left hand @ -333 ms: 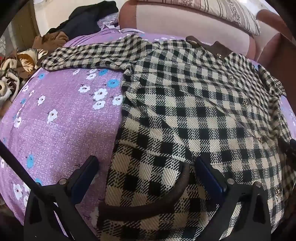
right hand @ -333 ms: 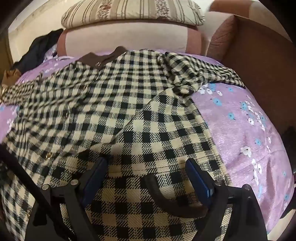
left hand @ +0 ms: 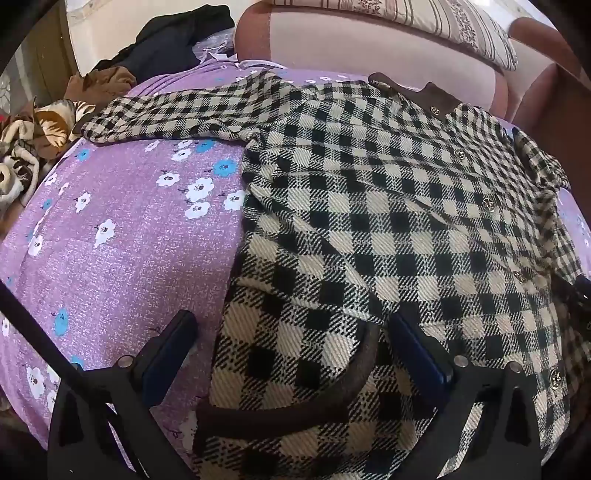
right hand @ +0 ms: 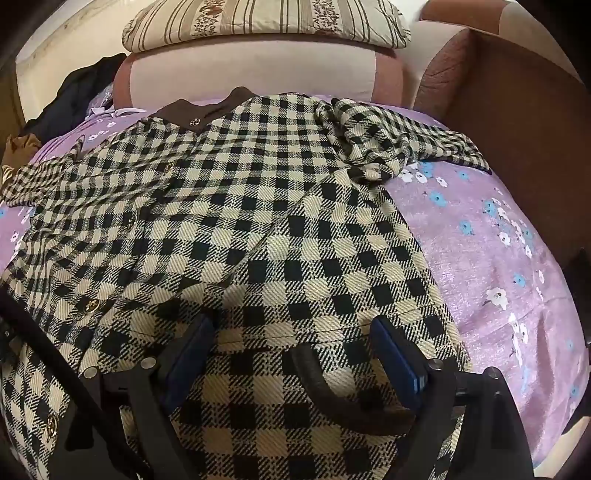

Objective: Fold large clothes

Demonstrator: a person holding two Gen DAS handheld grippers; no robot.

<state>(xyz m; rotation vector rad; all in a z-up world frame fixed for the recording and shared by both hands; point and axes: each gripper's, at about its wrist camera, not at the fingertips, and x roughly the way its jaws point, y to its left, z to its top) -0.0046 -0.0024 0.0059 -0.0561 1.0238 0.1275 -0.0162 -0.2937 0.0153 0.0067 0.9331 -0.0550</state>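
A black-and-cream checked coat (left hand: 369, 206) with a brown collar (left hand: 417, 92) and gold buttons lies spread face up on a purple flowered bedsheet (left hand: 110, 236). Its one sleeve (left hand: 177, 114) stretches out to the left; the other sleeve (right hand: 388, 144) is bunched at the right. My left gripper (left hand: 291, 328) is open low over the coat's left hem, by a brown-trimmed pocket (left hand: 306, 402). My right gripper (right hand: 291, 332) is open over the coat's (right hand: 240, 221) right hem, by its own brown-trimmed pocket (right hand: 332, 387).
A padded pink headboard (left hand: 369, 44) with a striped pillow (right hand: 266, 22) on top stands behind the bed. Dark and patterned clothes (left hand: 44, 125) are piled at the far left. A brown sofa arm (right hand: 517, 110) borders the right side.
Both grippers have stayed open in nearly the same place over the hem; the coat has not visibly moved.
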